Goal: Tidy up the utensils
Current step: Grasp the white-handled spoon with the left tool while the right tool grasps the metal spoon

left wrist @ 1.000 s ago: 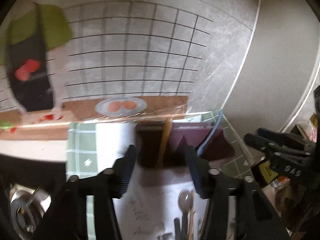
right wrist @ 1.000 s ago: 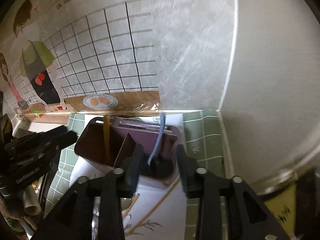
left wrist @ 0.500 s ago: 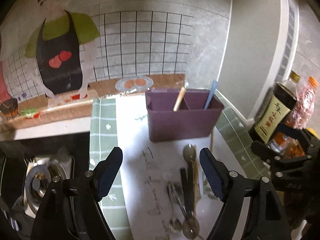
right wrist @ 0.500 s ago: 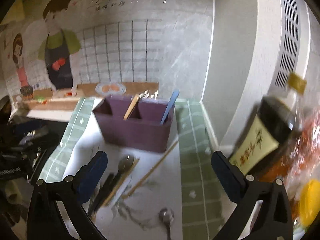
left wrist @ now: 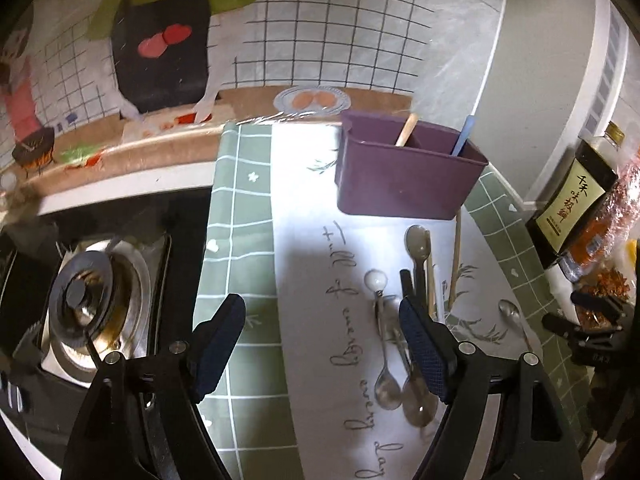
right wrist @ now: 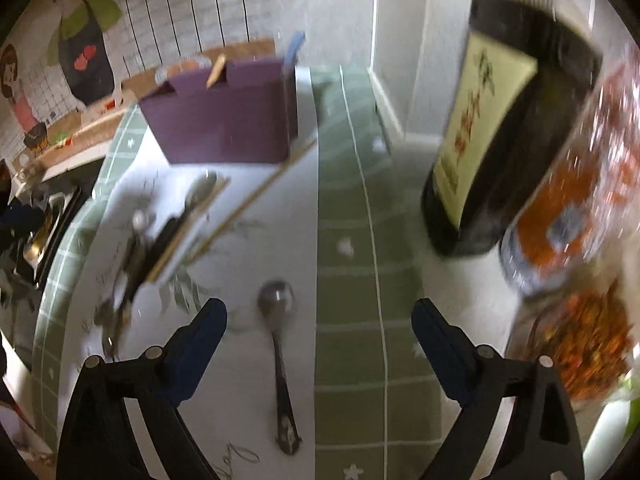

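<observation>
A purple two-part utensil holder (left wrist: 408, 176) stands at the back of the mat, with a wooden stick (left wrist: 406, 130) and a blue handle (left wrist: 464, 134) in it; it also shows in the right wrist view (right wrist: 224, 116). Several spoons and chopsticks (left wrist: 416, 280) lie loose in front of it. A single metal spoon (right wrist: 278, 344) lies apart, between my right gripper's fingers and below them. My left gripper (left wrist: 322, 350) is open and empty above the mat, left of the pile. My right gripper (right wrist: 320, 350) is open and empty.
A gas burner (left wrist: 86, 300) sits left of the green checked mat (left wrist: 236, 240). A dark sauce bottle (right wrist: 508, 120), a plastic bottle (right wrist: 576, 200) and a dish of red flakes (right wrist: 588, 340) stand at the right, near the wall corner.
Both grippers opened wide and pulled back from the holder. The left one swung left toward the burner; the right one dropped lower and swung right toward the bottles.
</observation>
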`<state>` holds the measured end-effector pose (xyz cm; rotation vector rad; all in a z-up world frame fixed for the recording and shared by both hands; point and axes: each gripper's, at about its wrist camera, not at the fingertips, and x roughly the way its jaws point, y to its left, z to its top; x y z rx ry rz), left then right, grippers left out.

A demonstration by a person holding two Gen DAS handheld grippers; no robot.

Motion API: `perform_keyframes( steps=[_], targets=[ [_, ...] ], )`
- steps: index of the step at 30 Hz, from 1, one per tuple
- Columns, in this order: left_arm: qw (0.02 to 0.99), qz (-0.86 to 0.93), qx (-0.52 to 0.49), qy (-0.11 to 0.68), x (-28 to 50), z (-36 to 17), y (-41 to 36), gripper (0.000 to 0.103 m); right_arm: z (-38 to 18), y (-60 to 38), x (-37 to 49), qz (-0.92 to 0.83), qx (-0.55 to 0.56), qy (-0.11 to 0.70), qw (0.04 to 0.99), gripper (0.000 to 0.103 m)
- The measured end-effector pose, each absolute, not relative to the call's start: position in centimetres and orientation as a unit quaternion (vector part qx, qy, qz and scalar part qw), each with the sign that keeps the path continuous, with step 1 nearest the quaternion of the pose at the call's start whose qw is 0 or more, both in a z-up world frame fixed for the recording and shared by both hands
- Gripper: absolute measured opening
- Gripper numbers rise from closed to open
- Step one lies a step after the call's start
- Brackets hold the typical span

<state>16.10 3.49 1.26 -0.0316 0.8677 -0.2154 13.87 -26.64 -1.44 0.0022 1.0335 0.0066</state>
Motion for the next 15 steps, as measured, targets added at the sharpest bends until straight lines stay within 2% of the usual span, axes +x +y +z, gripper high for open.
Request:
perform_keyframes(
  steps=[1,3,5,9,11,15],
  targets=[
    [0.900,-0.106,-0.018,0.422,16.1,1.1,3.7,0.079,-1.9,-26.4,13.8,0.011,-0.001,0.499,0.866,0.090],
    [0.895,-0.111,-0.021,0.431,16.1,0.6,3.9,0.078,-2.8,-25.9,13.9,0.031,-0.003,0.512,0.858,0.070],
    [0.892,-0.107,-0.018,0.440,16.1,0.0,3.9,0.072,-3.7,-25.3,14.3,0.047,-0.002,0.526,0.849,0.058],
    [0.886,-0.115,-0.018,0.450,15.9,-0.7,3.5,0.067,-5.3,-23.8,16.0,0.057,-0.013,0.542,0.838,0.042],
    [0.884,-0.121,-0.013,0.451,15.8,-0.8,3.0,0.067,-5.9,-23.2,16.8,0.052,-0.024,0.546,0.836,0.038],
    [0.879,-0.138,-0.013,0.457,15.8,-1.0,2.3,0.066,-6.0,-22.8,17.5,0.047,-0.026,0.546,0.836,0.038]
  ],
)
